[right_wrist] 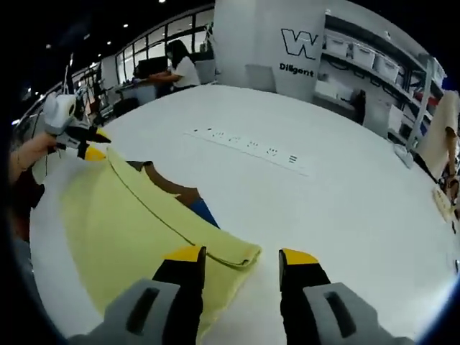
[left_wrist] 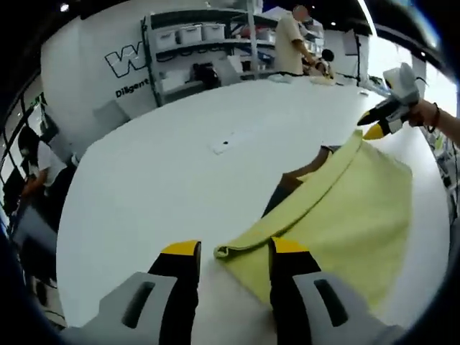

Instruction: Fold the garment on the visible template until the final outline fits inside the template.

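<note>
Jaws with yellow tips rise at the bottom of both views. In the left gripper view we see the left tool [left_wrist: 235,253] spread wide, with nothing gripped. One corner of the yellow garment [left_wrist: 338,208] lies between its jaws, and the right jaw sits over the cloth. In the right gripper view we see the right tool [right_wrist: 241,259] spread wide too, holding nothing. Another corner of the yellow garment [right_wrist: 122,223] lies by its left jaw.

The left gripper view shows the right tool [left_wrist: 381,122] far off, at the other end of the folded edge, with a hand behind it. We cannot tell from there if it grips. The right gripper view shows the left tool [right_wrist: 90,144] at its own far end of the garment in the same way.

The garment is soft and flat, folded over with one long straight edge. It lies on the white tabletop [left_wrist: 180,158], which is smooth and round. A bit of brown and blue template [left_wrist: 295,180] peeks out from under the folded edge, and we see the template [right_wrist: 180,198] in the right gripper view too.

The left gripper view shows a person [left_wrist: 291,43] standing by shelves with bins [left_wrist: 190,32]. The right gripper view shows a row of small marks [right_wrist: 248,146] on the tabletop and another person [right_wrist: 180,68] at a desk.
</note>
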